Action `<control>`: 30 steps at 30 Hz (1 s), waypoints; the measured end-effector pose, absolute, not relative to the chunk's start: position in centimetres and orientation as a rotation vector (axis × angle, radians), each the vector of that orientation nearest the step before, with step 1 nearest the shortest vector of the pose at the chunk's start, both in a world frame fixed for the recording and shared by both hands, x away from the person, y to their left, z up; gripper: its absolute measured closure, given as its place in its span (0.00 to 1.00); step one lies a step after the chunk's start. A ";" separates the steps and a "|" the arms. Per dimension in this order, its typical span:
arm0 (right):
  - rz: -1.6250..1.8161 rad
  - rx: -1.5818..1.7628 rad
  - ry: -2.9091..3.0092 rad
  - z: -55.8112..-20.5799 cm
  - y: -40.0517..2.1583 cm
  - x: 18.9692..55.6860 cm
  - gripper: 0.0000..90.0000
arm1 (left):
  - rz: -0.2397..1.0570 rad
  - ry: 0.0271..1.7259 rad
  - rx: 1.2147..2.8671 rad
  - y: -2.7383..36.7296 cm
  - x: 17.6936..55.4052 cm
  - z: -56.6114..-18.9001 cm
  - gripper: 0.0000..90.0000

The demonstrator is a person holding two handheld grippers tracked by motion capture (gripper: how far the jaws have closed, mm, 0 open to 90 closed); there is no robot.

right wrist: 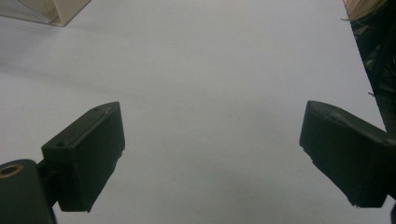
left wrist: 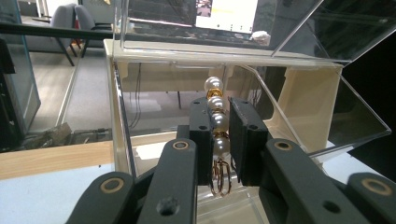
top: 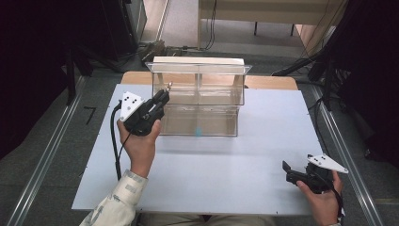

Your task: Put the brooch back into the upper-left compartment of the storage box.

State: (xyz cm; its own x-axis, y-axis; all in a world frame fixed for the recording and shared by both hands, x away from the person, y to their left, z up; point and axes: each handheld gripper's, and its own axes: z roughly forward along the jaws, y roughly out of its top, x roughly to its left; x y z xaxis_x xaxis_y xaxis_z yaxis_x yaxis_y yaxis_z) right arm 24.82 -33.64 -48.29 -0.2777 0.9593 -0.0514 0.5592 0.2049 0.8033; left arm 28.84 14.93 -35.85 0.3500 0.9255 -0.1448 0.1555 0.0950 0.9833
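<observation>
White tabletop (top: 211, 169) on a wooden table, grey carpet around it, metal rails along both sides. Dark equipment stands at the room's left and right edges; a pale desk at the far side.

Left: left gripper (top: 162, 98) raised at the near left corner of the clear acrylic case (top: 197, 96), jaws clamped on a pearl earring (left wrist: 218, 122). In the left gripper view the earring's long axis runs upright between the pads: a string of white pearls with gold spacers, top pearl clear above the jaws, gold wire hooks hanging below them. It sits just in front of the case's open upper shelf.

Centre: case has cream end walls and two tiers; small blue item (top: 198, 132) in the lower tier, too small to identify.

Right: right gripper (top: 288, 170) low over the tabletop near its right edge, jaws spread wide, nothing between them.

Earring's lower pearls partly hidden by the pads.
</observation>
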 end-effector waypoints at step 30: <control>0.928 1.404 1.930 -48.3 -33.7 24.9 0.06 | 0.809 1.122 1.376 14.6 31.3 -36.2 0.88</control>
State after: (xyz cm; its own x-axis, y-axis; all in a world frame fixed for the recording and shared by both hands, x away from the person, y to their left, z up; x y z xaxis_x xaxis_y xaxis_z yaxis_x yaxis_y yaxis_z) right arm 24.85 -33.71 -48.31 -0.2839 0.9576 -0.0489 0.5599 0.2069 0.8023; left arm 31.30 14.58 -36.21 0.3108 0.9411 -0.1333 0.1716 0.0824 0.9817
